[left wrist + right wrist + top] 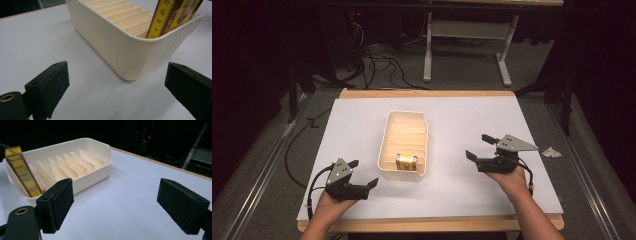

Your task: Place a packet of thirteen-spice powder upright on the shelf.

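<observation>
— Where's the box?
— The yellow box [406,162] stands in the near slot of the cream tray [387,145].
— Your tools?
— My left gripper [363,173] and right gripper [479,146] are both released, either side.

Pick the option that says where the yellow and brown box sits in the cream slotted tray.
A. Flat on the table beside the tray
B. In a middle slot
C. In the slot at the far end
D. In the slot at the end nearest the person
D: the box stands in the end slot of the tray nearest the person, with the other slots empty.
</observation>
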Motion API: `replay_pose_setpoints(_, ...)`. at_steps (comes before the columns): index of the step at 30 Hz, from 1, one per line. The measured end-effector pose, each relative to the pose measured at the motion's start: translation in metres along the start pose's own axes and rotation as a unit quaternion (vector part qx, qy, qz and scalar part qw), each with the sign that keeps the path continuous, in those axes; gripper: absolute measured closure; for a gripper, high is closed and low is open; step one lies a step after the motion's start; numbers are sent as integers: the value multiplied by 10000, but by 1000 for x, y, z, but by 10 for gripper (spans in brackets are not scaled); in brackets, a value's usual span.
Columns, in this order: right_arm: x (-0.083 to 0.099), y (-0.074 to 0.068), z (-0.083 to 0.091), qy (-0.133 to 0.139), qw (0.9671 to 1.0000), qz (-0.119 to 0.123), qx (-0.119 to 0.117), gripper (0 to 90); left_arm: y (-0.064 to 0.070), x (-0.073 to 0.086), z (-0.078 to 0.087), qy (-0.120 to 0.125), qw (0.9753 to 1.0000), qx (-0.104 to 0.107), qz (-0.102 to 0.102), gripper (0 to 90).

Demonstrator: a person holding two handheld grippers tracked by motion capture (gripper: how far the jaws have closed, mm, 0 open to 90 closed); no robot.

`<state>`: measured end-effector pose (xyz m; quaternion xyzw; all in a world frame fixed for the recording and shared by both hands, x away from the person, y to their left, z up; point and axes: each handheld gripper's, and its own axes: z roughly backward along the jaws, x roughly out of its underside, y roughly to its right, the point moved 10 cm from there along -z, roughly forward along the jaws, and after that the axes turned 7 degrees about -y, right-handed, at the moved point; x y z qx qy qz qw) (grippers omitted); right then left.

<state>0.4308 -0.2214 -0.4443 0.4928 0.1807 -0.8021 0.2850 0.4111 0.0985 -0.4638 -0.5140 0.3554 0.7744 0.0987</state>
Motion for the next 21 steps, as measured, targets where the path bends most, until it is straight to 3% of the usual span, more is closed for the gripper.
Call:
replay_pose_setpoints(10, 39, 30, 46, -106, 9978, -167, 634, 141, 1, 0, -1, -1, 10000, 14, -31, 63)
replay_pose_setpoints(14, 46, 36, 48, -119, 9970, -295, 709, 142, 1, 1, -2, -11, 10000, 16, -32, 63)
replay_pose_setpoints(21, 45, 35, 44, -155, 9972, -239, 689, 146, 2, 3, -1, -35, 10000, -1, -71, 63)
